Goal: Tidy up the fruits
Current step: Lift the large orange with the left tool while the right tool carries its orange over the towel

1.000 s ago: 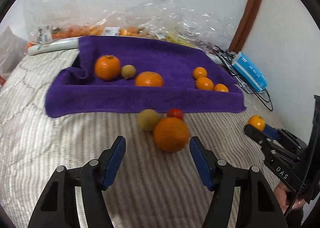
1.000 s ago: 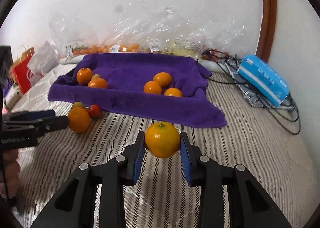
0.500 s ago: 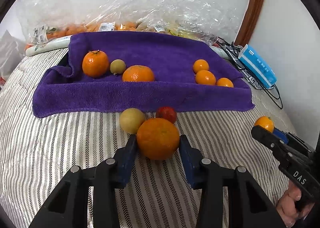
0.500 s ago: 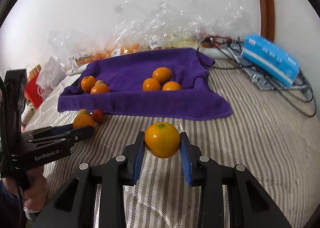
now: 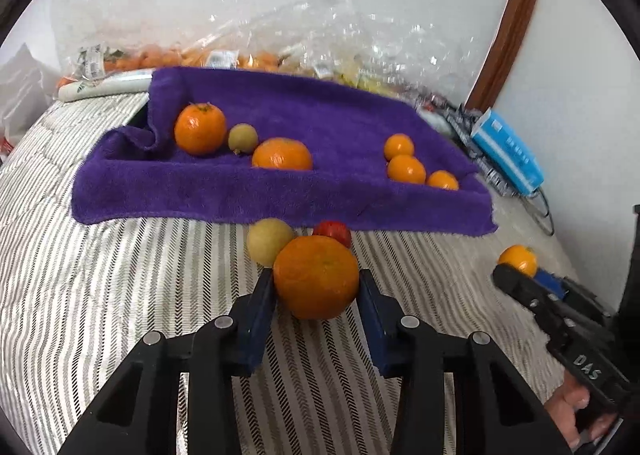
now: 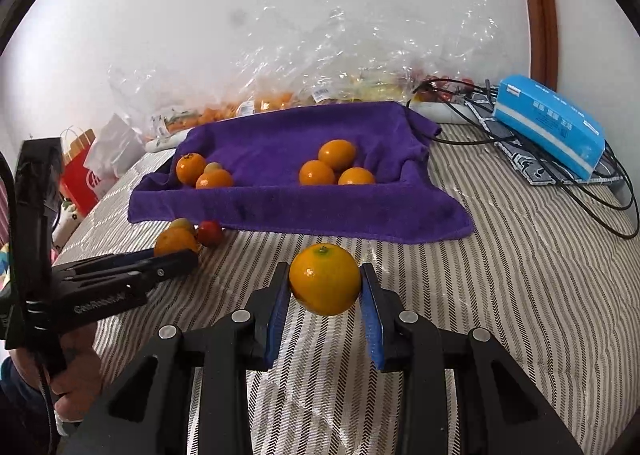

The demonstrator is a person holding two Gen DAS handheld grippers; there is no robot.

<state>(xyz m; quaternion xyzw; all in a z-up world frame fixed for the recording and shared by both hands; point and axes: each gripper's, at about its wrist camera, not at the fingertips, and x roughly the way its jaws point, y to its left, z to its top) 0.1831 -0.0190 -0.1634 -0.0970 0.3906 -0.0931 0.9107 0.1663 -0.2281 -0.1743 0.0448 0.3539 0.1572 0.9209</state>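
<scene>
Left cam: my left gripper [image 5: 316, 291] is clamped on the big orange [image 5: 316, 277], which sits on the striped bedspread [image 5: 100, 275] just near of the purple towel [image 5: 320, 115]. A second ago those fingers were wide open, so the grab just landed. Next I'd lift it over the towel's near edge. Right cam: right gripper [image 6: 325, 291] grips the small orange [image 6: 325, 280], same as before, heading for the towel's right cluster.
</scene>
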